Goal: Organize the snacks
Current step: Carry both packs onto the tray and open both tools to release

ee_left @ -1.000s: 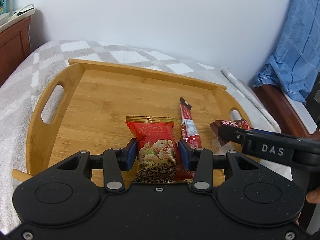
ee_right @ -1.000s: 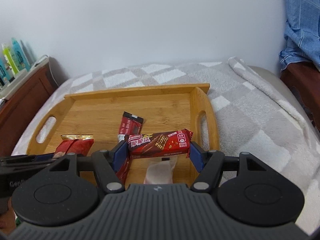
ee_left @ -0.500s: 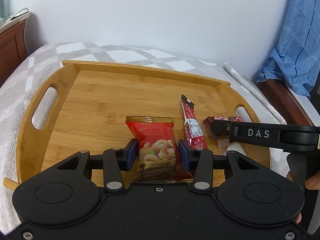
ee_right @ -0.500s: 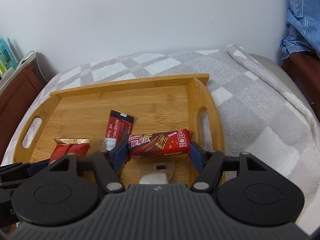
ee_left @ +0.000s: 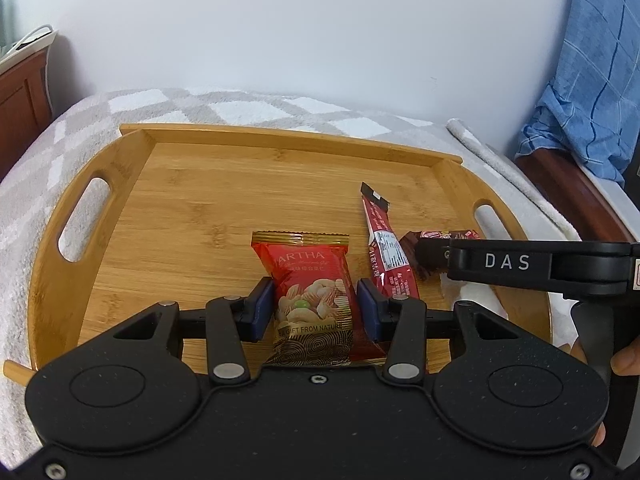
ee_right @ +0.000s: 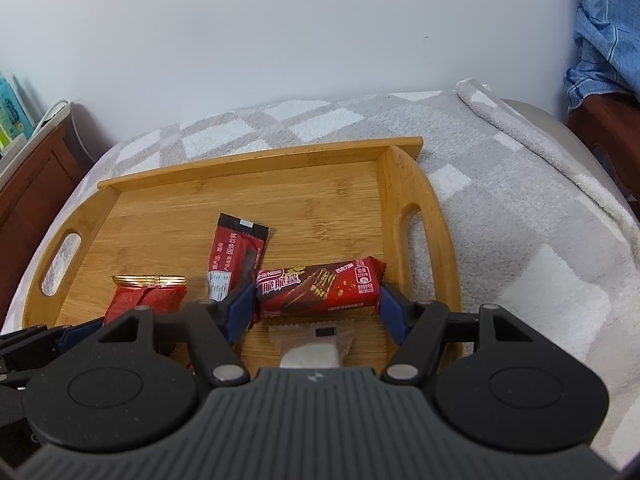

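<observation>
Currently both grippers are loaded over the bamboo tray, which sits on a grey-and-white checked blanket.

Left gripper: blue pads pinch the red nut packet by its sides, packet upright between the jaws, gold-crimped top edge pointing toward the tray's far wall. Packet is over the tray's near-middle; whether its bottom touches the wood I can't tell, the gripper body hides it.

Right gripper: jaws clamp the red wafer bar end to end, bar lying crosswise between the pads, printed face up. It's over the tray's near part, beside the right handle slot. Contact with the tray floor can't be judged.

On the tray floor:
- dark red drink-mix stick, lying flat, between the nut packet and the wafer bar, black end toward the tray's far wall.
- clear-wrapped white snack, flat near the tray's near edge, directly below the wafer bar in the right wrist view, partly hidden by the gripper body.

In the left wrist view, the right gripper's arm marked "DAS" crosses the tray's right side; fingertips of the person's hand show behind it.
</observation>
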`<action>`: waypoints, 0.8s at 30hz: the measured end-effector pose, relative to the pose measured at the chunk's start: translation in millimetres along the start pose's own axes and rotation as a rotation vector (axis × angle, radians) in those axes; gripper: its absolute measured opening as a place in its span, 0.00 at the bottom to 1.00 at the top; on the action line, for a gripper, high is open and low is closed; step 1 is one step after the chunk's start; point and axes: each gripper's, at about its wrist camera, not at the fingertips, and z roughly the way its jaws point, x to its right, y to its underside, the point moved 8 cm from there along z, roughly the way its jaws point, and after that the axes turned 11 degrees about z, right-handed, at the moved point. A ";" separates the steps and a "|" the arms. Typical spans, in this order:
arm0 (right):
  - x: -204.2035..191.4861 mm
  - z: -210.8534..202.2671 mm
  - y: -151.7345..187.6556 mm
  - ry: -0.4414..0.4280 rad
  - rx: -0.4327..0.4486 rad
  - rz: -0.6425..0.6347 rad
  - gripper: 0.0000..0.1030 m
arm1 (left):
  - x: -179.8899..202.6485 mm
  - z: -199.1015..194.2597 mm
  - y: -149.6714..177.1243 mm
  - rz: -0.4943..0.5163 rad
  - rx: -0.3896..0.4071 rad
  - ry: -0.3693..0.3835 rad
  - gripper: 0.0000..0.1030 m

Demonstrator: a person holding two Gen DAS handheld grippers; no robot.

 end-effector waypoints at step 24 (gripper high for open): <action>-2.4 -96.4 37.1 -0.095 0.127 -0.023 0.90 | 2.6 -97.1 22.8 0.036 0.089 -0.021 0.84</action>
